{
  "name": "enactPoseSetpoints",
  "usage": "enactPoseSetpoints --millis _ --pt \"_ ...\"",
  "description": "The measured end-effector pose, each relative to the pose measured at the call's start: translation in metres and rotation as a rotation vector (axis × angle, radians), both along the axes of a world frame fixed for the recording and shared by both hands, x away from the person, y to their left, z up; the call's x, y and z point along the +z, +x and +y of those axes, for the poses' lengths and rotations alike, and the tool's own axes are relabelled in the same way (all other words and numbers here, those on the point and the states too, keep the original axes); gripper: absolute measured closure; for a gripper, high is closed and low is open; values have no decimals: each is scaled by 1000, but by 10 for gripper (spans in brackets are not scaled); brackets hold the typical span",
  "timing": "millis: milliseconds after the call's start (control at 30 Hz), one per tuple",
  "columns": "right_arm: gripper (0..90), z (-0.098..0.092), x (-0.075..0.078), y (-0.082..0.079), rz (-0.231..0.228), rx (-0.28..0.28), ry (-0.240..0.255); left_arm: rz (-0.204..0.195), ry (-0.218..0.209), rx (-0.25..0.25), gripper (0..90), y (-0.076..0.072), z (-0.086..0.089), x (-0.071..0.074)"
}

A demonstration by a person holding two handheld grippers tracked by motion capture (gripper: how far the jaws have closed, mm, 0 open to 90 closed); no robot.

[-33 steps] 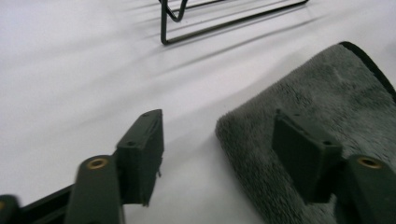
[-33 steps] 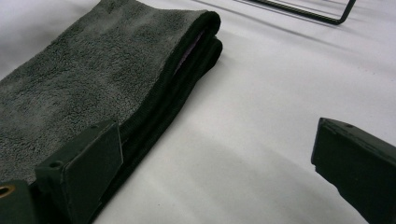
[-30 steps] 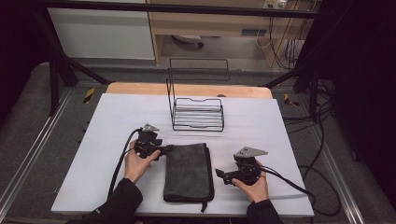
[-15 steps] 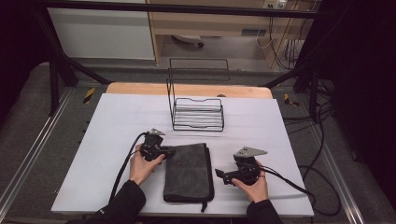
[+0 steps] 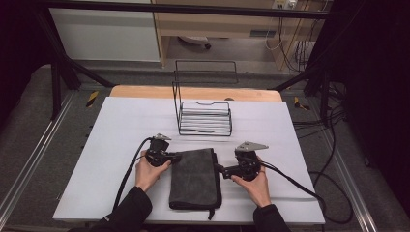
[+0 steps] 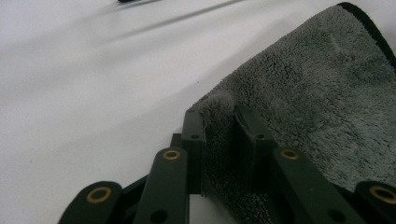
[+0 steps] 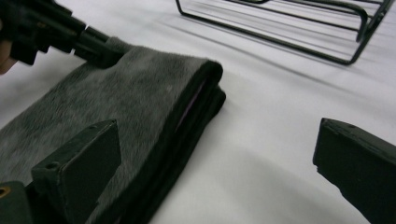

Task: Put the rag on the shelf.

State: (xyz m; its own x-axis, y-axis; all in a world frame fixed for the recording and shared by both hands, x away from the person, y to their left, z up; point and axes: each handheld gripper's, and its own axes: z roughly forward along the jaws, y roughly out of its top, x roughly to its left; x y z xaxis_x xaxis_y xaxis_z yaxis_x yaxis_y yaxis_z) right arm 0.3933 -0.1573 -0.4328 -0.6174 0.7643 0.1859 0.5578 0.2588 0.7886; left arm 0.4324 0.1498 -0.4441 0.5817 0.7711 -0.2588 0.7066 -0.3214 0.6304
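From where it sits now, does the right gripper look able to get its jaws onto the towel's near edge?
Probably yes. The right gripper is open, right beside the folded grey towel, with bare table between them. The left gripper, pinching the far corner, stays out of its way.

My jaws are black. The folded towel is dark grey with black edging, the tabletop plain white, the wire rack black.

No writing, label, brand or number can be read anywhere, as far as these dim views allow.
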Motion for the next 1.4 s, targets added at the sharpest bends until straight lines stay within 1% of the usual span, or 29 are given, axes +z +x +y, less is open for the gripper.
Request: enactPoseSetpoints --millis 100,133,200,267,333,467,533,600,733,833,933,1000,1067,1167,1300,1400 --pt "68 9 0 11 8 -6 11 -5 -3 1 750 0 0 -1" --pt "86 12 0 14 18 -9 15 -7 -3 1 751 -1 0 -1" --pt "137 18 -2 21 28 -8 24 -9 -4 1 752 -1 0 -1" --pt "187 24 -4 27 38 -12 17 -9 -2 -4 752 -1 1 -1" --pt "240 28 -8 33 54 -10 29 -8 -6 -7 753 0 1 -1" --pt "336 32 -15 41 74 -15 0 -14 -14 -7 753 -1 2 -2" --pt "379 32 -17 42 90 -19 0 -15 -14 -9 753 -1 2 -2" --pt "419 33 -19 42 94 -10 -1 -16 -15 -8 753 -1 2 -2" --pt "509 34 -21 42 125 6 1 -18 -15 -9 753 -1 2 -2" --pt "584 34 -21 42 152 13 19 -20 -17 -13 753 -1 2 -3" --pt "638 35 -21 42 177 11 36 -24 -20 -14 753 -1 2 -3" --pt "678 35 -21 42 193 11 44 -34 -21 -15 752 -2 3 -4" --pt "708 35 -21 42 222 4 60 -36 -20 -17 752 -2 3 -4" --pt "743 34 -20 43 242 1 71 -40 -23 -21 755 -2 3 -4" --pt "767 34 -19 43 243 4 75 -25 -46 -20 763 -1 6 -4" --pt "776 34 -19 42 241 0 81 -27 -49 -21 773 -1 6 -4"
